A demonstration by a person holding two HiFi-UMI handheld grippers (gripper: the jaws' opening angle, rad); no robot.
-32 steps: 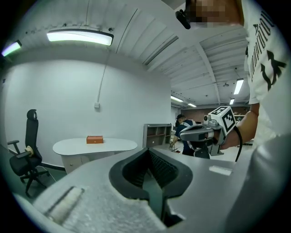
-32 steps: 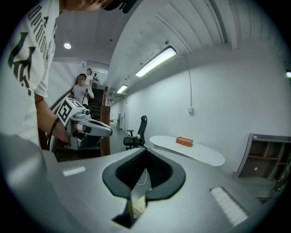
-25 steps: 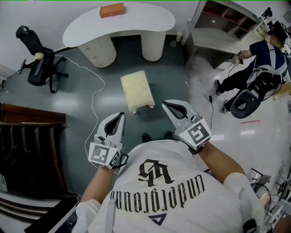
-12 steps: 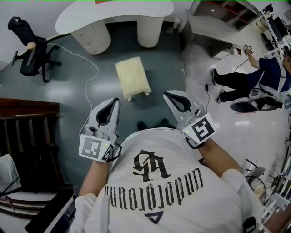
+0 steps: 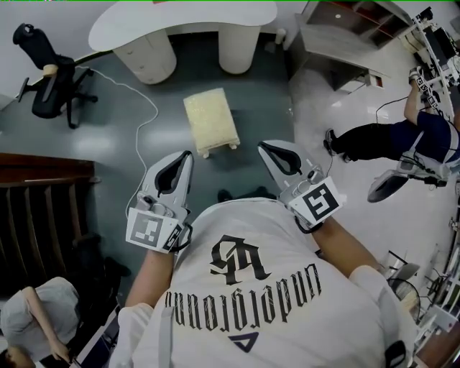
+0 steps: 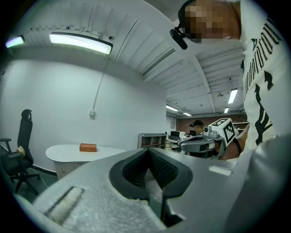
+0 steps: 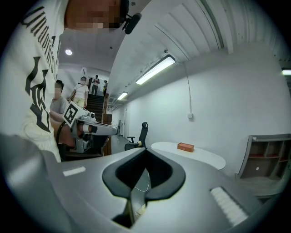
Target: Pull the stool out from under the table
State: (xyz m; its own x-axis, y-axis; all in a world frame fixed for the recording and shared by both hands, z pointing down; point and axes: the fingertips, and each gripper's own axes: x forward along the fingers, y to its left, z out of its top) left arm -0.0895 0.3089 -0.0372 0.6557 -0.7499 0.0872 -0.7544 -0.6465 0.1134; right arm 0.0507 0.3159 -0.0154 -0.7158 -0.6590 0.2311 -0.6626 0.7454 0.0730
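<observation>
Floor (image 5: 269, 118): dark grey-green and glossy, giving way at the right to a paler speckled stretch (image 5: 359, 223). Standing on the dark part: one white table (image 5: 180, 18) with a curved top on two rounded pedestals; one cream cushioned stool (image 5: 210, 122) on short legs, wholly clear of the table and near it; one black office chair (image 5: 49, 79) on castors, at the left; one thin white cable (image 5: 136, 147) trailing across the floor left of the stool. On the pale part: one grey open shelf unit (image 5: 345, 36). Table top carries one small orange box (image 6: 87, 147).
</observation>
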